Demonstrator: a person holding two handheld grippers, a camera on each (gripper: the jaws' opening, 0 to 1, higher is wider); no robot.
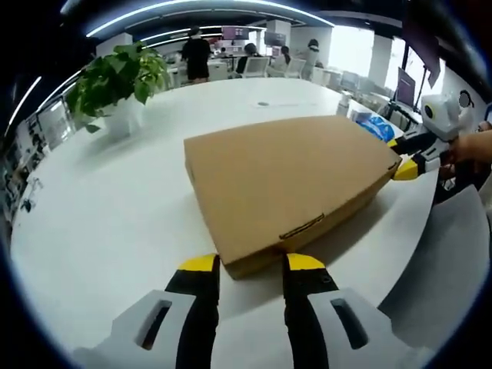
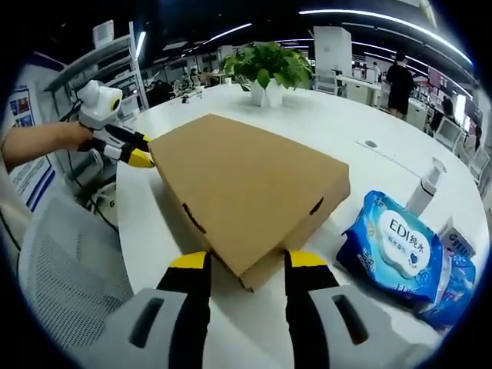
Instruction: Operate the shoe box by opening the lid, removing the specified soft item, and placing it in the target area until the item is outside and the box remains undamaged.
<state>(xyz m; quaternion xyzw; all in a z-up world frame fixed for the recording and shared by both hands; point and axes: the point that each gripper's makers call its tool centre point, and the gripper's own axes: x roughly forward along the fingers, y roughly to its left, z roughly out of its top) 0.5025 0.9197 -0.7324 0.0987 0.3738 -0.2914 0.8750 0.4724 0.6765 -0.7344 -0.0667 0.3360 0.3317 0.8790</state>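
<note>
Box (image 1: 288, 181), cardboard and closed, lies on the white table (image 1: 115, 215); left gripper (image 1: 251, 265) and right gripper (image 2: 238, 261), jaws spread, straddle opposite corners. Right gripper view adds wipes (image 2: 400, 246) at 3 o'clock.

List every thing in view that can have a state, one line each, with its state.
Shoe box: lid closed, flat on the white table.
Left gripper: open, jaws at a box corner.
Right gripper: open, jaws at another corner.
Wipes pack: lying on the table beside the box.
Potted plant: upright.
</note>
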